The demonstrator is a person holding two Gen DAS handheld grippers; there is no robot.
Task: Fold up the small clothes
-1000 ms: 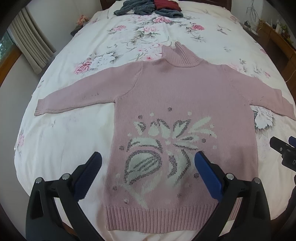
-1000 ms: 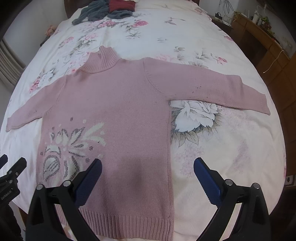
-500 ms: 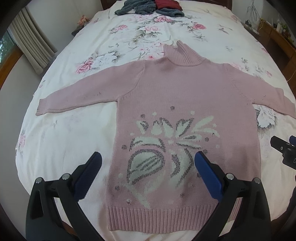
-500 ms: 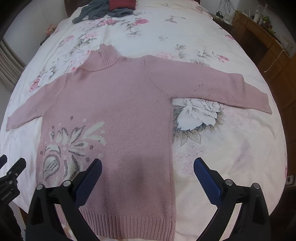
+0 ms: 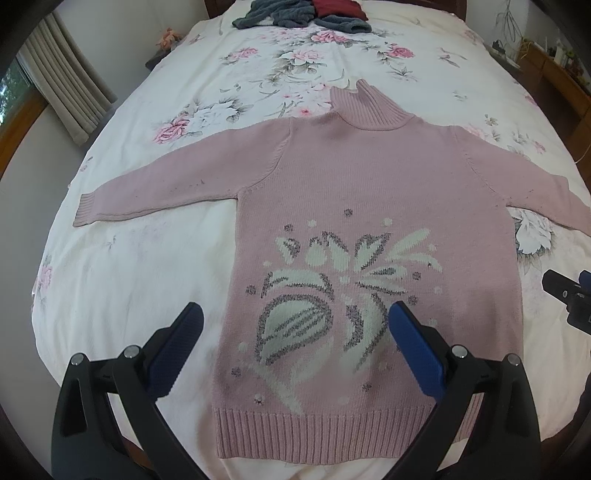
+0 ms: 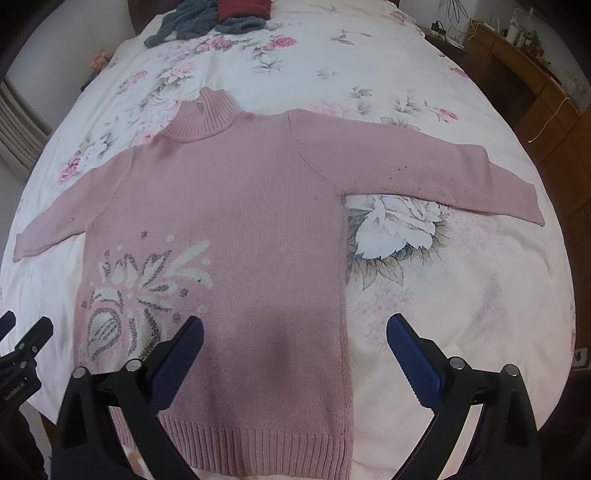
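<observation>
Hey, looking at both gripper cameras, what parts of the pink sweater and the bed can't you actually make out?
- Pink sweater: right cuff cut off by the left wrist view's edge.
- Hem corners: covered by the open left gripper and open right gripper.
- Grey and red clothes: cut by the top edge.
- Desk items: too small.

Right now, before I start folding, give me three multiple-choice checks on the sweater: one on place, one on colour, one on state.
1. Where is the grey and red clothes pile?
A. at the bed's far end
B. on the sweater
C. between the grippers

2. What colour is the turtleneck sweater?
A. blue
B. pink
C. green

3. How are the sleeves?
A. folded in
B. spread out flat
C. rolled up

Answers: 1 A, it lies beyond the collar. 2 B, pink knit with a pale leaf pattern. 3 B, both cuffs lie out to the sides.
</observation>
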